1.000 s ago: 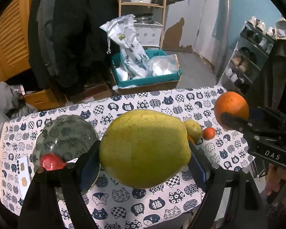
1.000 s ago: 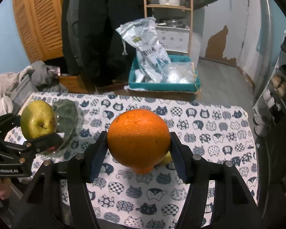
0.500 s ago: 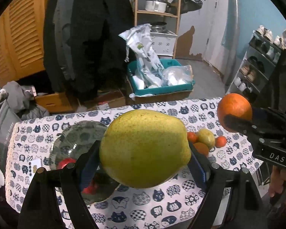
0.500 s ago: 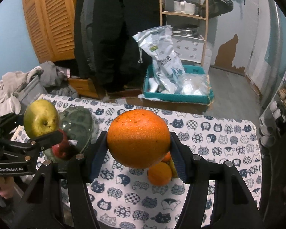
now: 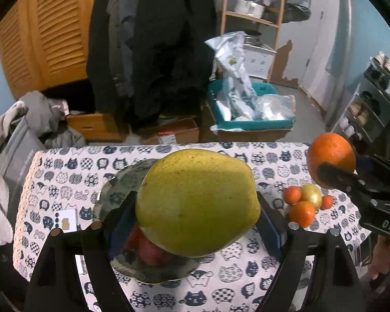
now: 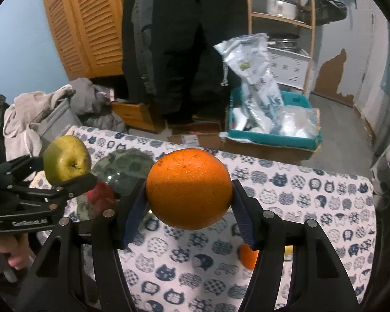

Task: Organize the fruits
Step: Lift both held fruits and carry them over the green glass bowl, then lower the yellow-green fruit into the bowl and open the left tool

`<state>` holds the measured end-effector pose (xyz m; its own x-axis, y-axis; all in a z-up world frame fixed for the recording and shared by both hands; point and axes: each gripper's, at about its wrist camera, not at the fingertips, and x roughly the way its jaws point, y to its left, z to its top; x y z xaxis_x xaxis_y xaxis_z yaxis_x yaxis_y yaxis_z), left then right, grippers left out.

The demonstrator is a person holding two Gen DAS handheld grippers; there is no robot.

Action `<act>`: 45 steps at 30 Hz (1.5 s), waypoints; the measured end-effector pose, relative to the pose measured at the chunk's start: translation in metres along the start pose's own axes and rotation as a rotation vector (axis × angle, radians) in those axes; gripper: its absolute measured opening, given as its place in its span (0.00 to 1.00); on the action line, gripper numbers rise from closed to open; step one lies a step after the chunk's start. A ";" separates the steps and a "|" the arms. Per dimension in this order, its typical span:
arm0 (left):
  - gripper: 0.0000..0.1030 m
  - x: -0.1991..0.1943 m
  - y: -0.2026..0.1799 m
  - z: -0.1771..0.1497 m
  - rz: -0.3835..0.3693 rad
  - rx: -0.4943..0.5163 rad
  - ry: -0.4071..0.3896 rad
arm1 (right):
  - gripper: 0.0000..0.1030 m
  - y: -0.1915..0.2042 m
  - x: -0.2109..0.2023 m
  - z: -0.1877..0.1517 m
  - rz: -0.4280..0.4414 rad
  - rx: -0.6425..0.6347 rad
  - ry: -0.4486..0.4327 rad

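Fruits are held aloft: the left gripper [image 5: 197, 205] clamps a pear [image 5: 197, 202] over the plate [image 5: 117, 189]; the right gripper [image 6: 188, 202] squeezes an orange [image 6: 188, 188] above the table's [image 6: 312, 208] near edge.

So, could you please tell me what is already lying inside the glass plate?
Something red lies in the glass plate. The pear held in the left tongs covers most of it, so its kind and number stay unclear.

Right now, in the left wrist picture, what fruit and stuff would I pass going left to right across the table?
White card → green plate → big yellow-green pear in the left gripper → pile of small fruits → orange in the right gripper.
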<state>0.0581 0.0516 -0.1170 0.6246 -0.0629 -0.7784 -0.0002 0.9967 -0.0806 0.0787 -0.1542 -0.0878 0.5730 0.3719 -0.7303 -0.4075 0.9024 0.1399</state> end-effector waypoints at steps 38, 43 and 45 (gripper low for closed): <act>0.83 0.124 0.089 -0.039 0.039 -0.124 0.292 | 0.62 0.074 0.152 0.013 0.097 -0.026 0.220; 0.83 0.131 0.084 -0.039 0.055 -0.095 0.299 | 0.62 0.072 0.154 0.013 0.096 -0.015 0.224; 0.83 0.133 0.081 -0.037 0.069 -0.076 0.294 | 0.62 0.071 0.156 0.012 0.094 -0.015 0.227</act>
<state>0.1121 0.1224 -0.2504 0.3687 -0.0176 -0.9294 -0.1002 0.9932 -0.0586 0.1477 -0.0292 -0.1832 0.3581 0.3940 -0.8464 -0.4625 0.8624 0.2058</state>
